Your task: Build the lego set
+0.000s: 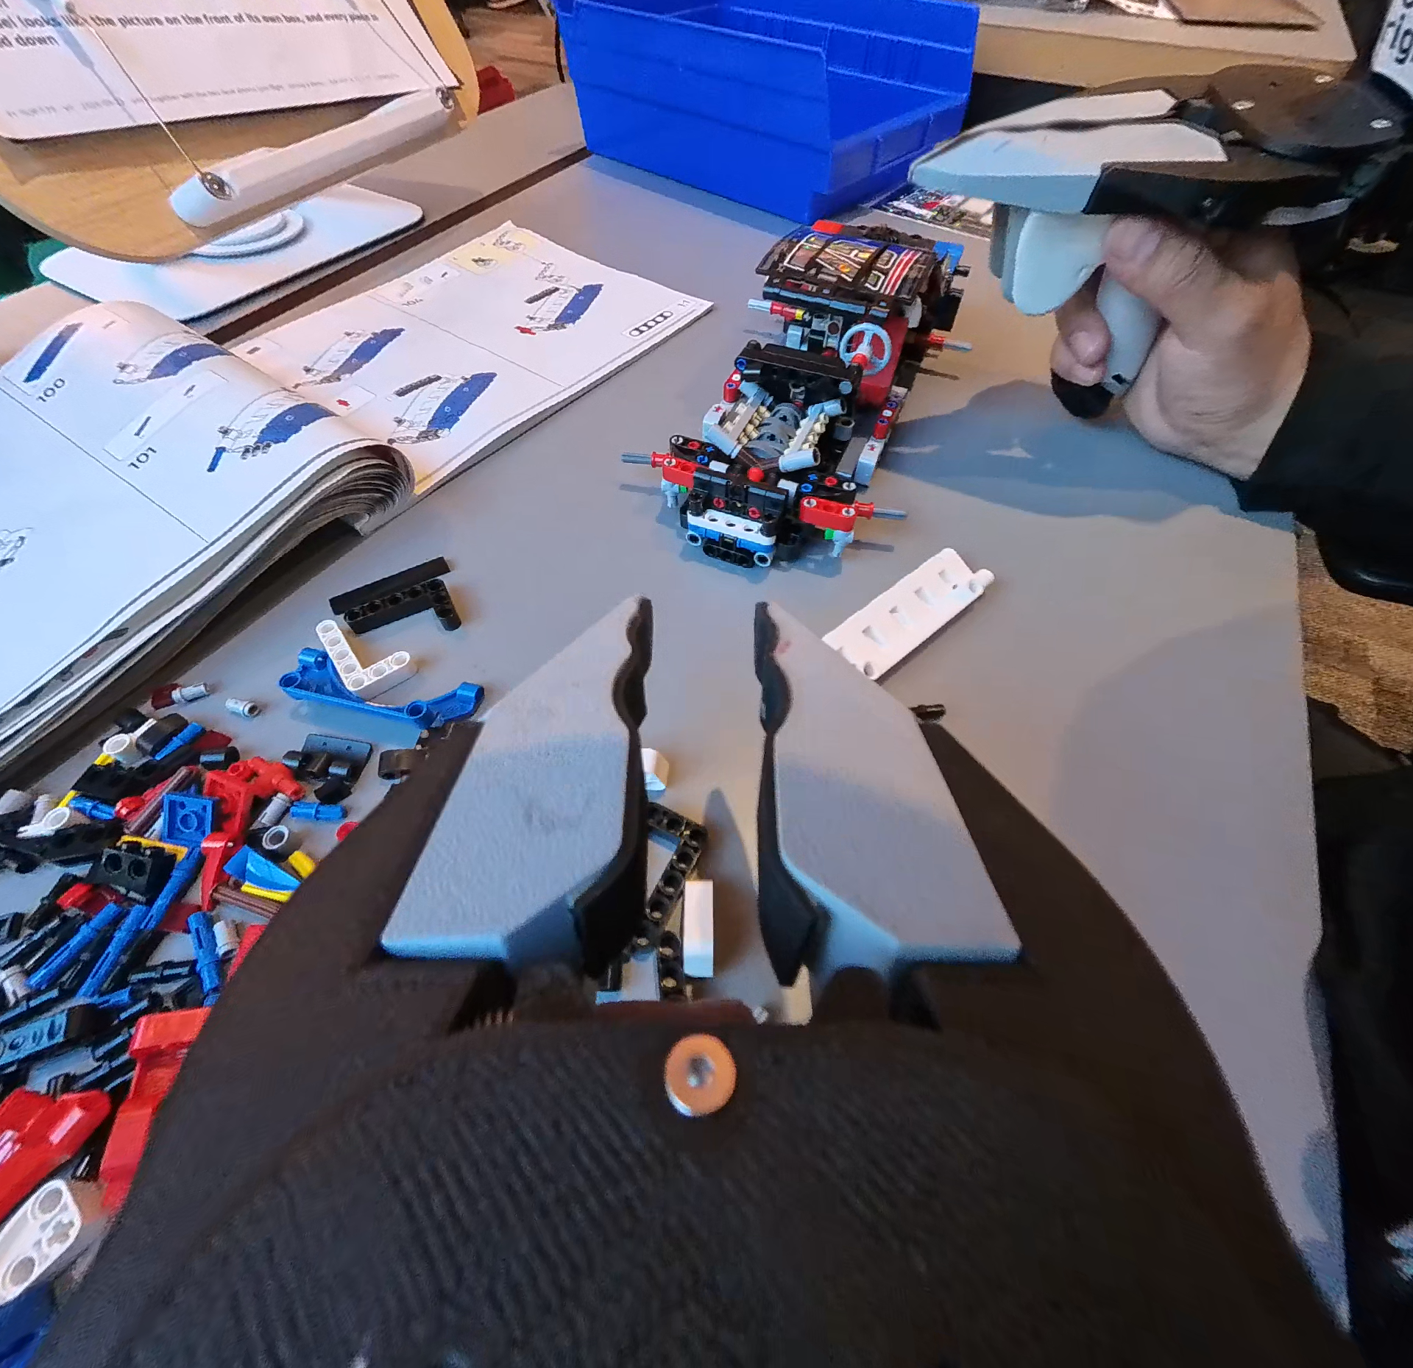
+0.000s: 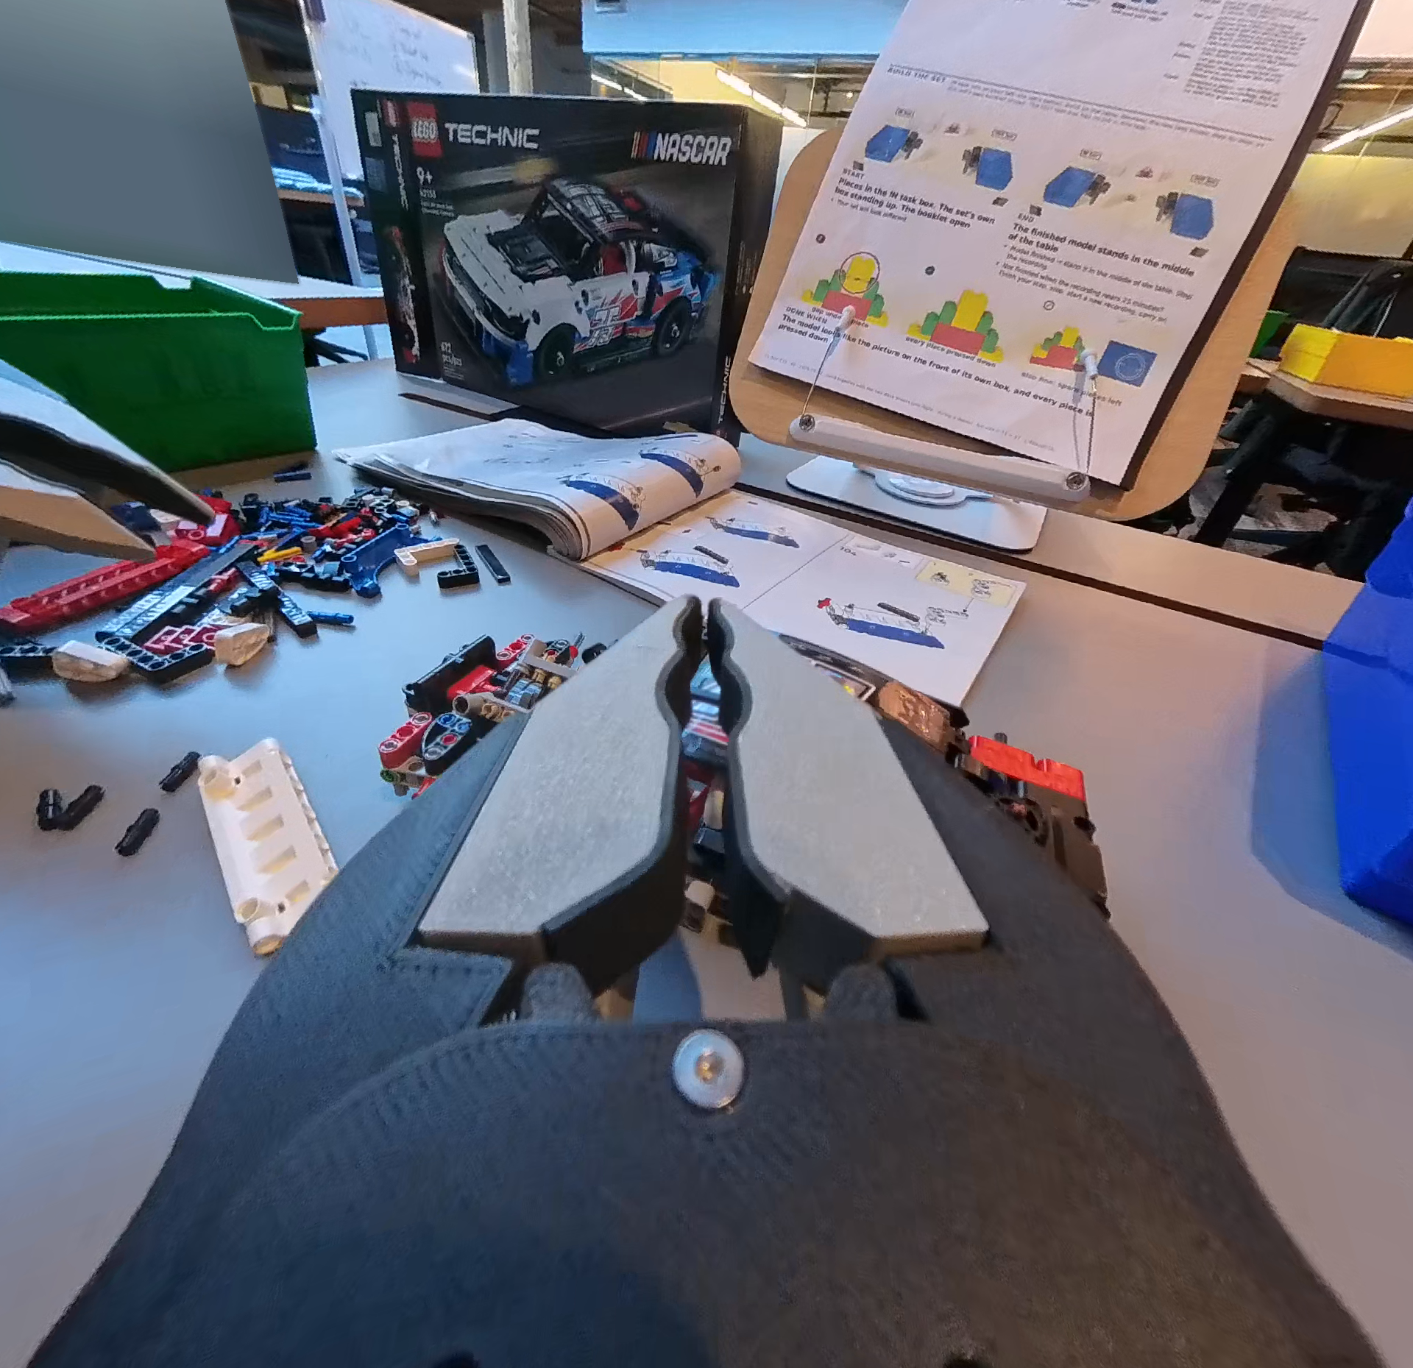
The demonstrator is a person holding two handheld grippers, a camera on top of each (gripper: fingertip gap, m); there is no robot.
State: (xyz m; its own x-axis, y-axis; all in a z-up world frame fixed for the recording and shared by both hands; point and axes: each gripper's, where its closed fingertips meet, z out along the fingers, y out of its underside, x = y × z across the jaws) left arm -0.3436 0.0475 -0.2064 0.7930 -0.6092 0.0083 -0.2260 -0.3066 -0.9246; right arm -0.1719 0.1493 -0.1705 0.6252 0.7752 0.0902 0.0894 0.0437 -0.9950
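Observation:
The partly built car model [image 1: 803, 406] stands on the grey table [image 1: 1109, 720], with a printed roof, a steering wheel and a bare engine. My left gripper [image 1: 703, 620] is open and empty, hovering short of the model, above a black frame piece [image 1: 673, 872]. My right gripper [image 2: 705, 614] is shut with nothing in it and hangs over the model [image 2: 489, 697], hiding its middle. In the left wrist view the right gripper [image 1: 986, 173] is held in a hand above and to the right of the model. A white slotted panel [image 1: 910, 613] lies beside the model, also in the right wrist view [image 2: 264, 842].
A pile of loose pieces [image 1: 153, 857] lies at the left, with the open instruction booklet [image 1: 306, 414] behind it. A blue bin [image 1: 764, 85] stands beyond the model. The set's box [image 2: 573, 261], a green bin [image 2: 153, 353] and a sheet stand [image 2: 994, 261] line the back. There is about 20 cm between the tips of the two grippers.

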